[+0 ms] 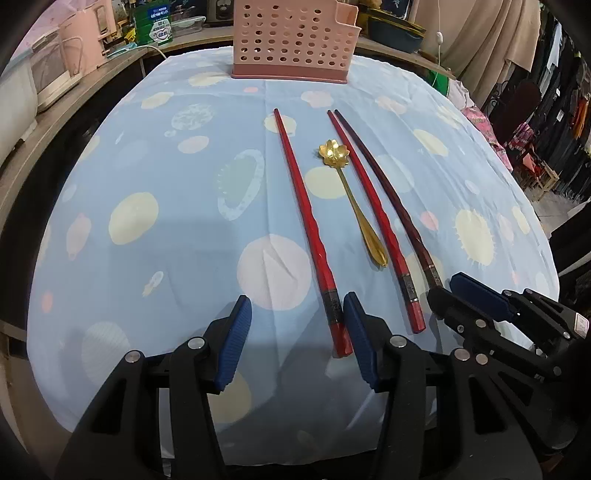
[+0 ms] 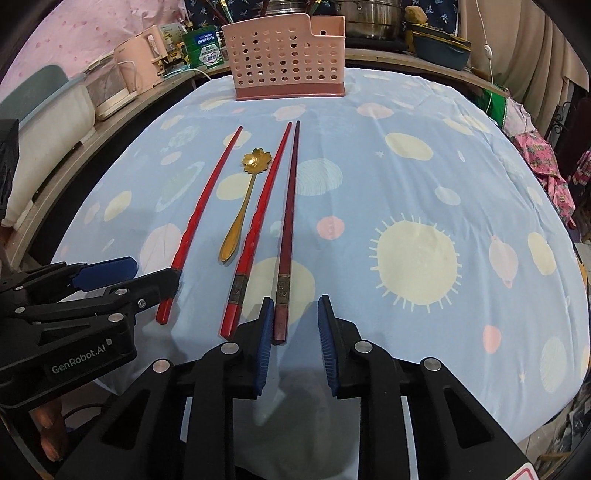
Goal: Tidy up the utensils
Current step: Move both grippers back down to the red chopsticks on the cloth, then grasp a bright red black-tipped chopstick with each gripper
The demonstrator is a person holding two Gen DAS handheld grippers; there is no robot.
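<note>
A lived-in home. Behind the pink utensil basket [image 2: 288, 59], a shelf holds a kettle [image 2: 136, 61] and steel pots [image 2: 369, 18]. Clothes [image 1: 569, 122] hang to its right.

Both tongs, left [image 1: 297, 304] and right [image 2: 293, 306], angle down, agape.

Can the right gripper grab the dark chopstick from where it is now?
Probably yes. The right gripper is open, and the dark chopstick's near end already lies just inside its left pad. Nothing covers it; the red chopstick lies just outside.

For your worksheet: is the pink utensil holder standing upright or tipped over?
Upright: the pink utensil holder stands on its darker base on the tablecloth, opening upward.
</note>
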